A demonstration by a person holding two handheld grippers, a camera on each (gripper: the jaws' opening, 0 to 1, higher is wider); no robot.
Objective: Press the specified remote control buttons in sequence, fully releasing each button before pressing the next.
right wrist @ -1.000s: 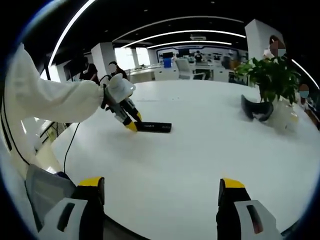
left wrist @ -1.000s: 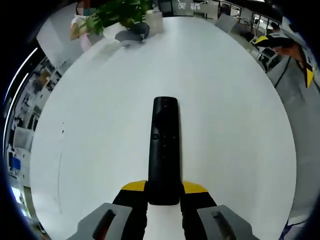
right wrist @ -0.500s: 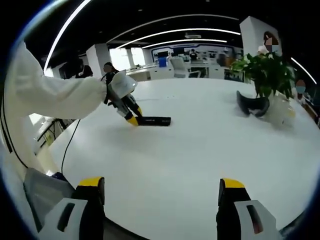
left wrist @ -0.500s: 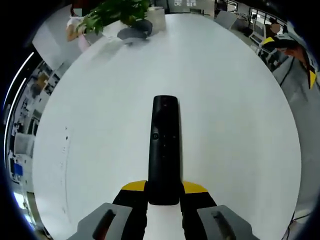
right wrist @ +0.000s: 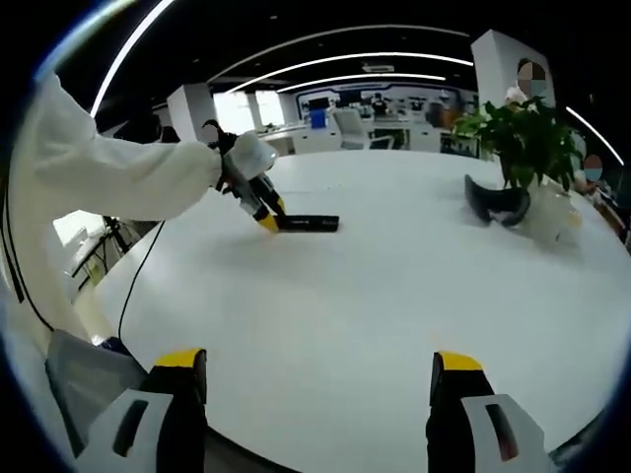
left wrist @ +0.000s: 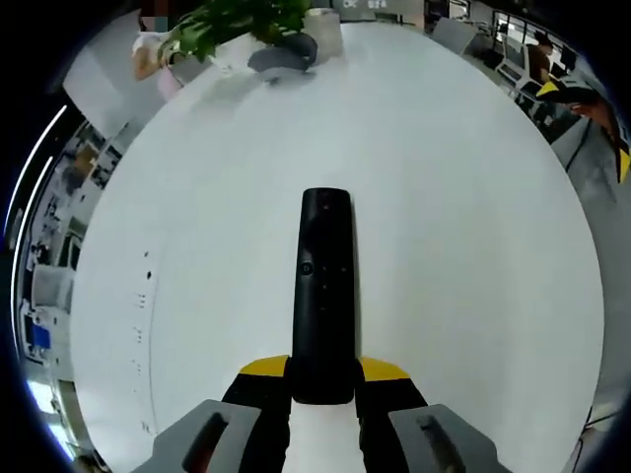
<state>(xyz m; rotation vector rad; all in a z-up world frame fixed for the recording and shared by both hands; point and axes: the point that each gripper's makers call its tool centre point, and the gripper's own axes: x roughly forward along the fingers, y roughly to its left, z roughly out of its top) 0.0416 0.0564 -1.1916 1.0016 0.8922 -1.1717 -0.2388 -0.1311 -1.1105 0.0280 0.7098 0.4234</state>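
the remote control (left wrist: 323, 296) is clamped at its near end by the left gripper (left wrist: 323, 379), over the white table (left wrist: 463, 246); button labels are unreadable; the right gripper (right wrist: 317, 389) is held wide apart, empty

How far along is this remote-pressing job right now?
Done: the left gripper is clamped on the near end of the long black remote control, which lies on the round white table. In hand: holding it steady. Left: every press, it seems, since the right gripper hangs open, well short of the remote.
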